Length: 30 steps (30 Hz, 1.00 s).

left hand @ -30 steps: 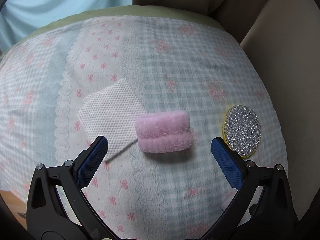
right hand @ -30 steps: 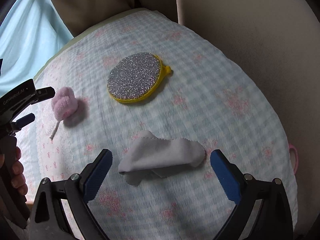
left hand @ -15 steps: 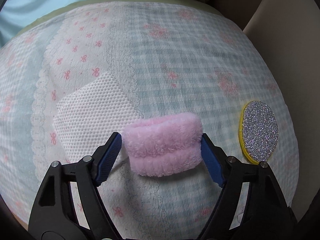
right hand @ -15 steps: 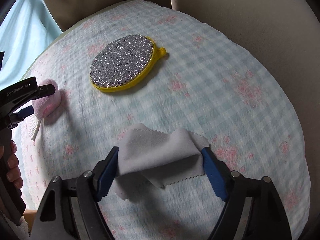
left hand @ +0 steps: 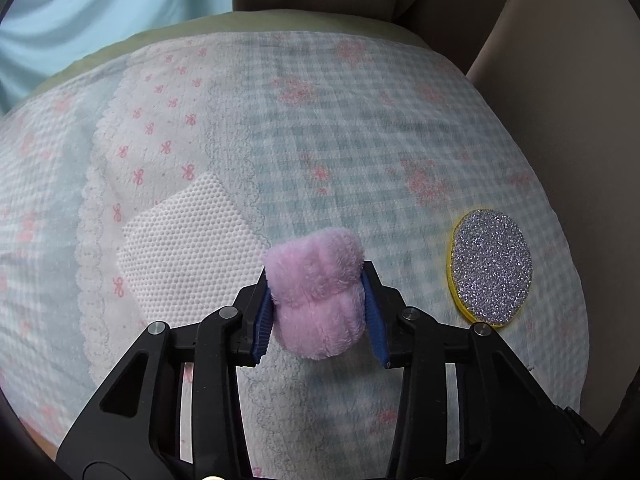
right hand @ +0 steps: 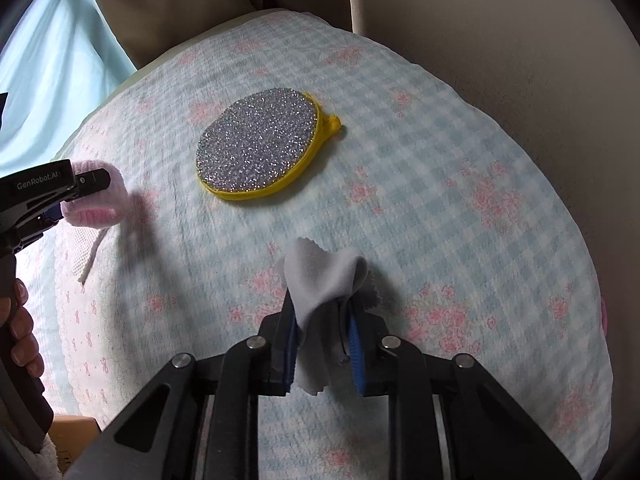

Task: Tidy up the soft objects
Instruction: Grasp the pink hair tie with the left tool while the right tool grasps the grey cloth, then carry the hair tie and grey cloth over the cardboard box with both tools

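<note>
Over checked bedding [left hand: 360, 128], both hand-held grippers [left hand: 316, 300] [right hand: 324, 332] angle steeply down, clamped

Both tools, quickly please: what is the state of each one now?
Left tool: jaws have just been closing, now shut on the pink puff.
Right tool: jaws have just been closing, now shut on the grey cloth.

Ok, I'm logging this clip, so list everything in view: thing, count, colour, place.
fluffy band: 1, pink, pinched between the left jaws.
cloth: 1, grey, bunched between the right jaws.
mesh pad: 1, white, on the cover beside the band.
glitter pad: 1, silver with yellow rim, mid-cover.
cover: 1, blue-white check with pink flowers, over a cushion.
left gripper: 1, black with blue pads, just closed on the band.
right gripper: 1, black with blue pads, just closed on the cloth.
hand: 1, gripping the left handle.
</note>
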{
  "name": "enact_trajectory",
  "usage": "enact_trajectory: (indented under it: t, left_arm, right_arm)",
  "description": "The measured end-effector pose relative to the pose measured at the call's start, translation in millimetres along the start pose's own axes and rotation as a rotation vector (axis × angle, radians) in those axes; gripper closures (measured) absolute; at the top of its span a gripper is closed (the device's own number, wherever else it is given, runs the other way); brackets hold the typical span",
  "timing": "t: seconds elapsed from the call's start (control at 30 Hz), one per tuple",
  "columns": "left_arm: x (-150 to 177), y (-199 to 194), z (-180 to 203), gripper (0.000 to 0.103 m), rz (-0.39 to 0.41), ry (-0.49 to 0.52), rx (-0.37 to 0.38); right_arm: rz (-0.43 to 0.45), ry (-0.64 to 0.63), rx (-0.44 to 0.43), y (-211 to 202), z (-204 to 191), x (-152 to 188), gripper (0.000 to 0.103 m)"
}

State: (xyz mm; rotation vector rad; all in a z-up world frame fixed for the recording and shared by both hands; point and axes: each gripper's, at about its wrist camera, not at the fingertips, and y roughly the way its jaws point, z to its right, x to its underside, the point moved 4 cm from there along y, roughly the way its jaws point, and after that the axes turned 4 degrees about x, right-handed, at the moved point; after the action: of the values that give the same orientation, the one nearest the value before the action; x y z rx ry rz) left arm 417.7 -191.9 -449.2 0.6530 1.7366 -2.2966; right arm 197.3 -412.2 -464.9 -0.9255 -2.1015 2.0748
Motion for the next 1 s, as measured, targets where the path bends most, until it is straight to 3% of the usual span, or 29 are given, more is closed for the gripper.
enact_trajectory:
  t: [0.27, 0.53, 0.73, 1.0]
  left_arm:
    - [-2, -40, 16, 0.067, 0.038, 0.025, 0.001]
    - [2, -106, 38, 0.067, 0.107, 0.038, -0.001]
    - [9, -175, 46, 0.067, 0.173, 0.018, -0.006]
    - [38, -292, 41, 0.067, 0.26, -0.024, -0.021]
  right_arm:
    - [0.044, 0.01, -0.018, -29, 1, -6, 0.084]
    - [0.143, -0.018, -0.036, -93, 2, -15, 0.084]
    - [0.235, -0.075, -0.062, -161, -5, -20, 0.084]
    - [0.293, -0.199, -0.138, -259, -41, -9, 0.084]
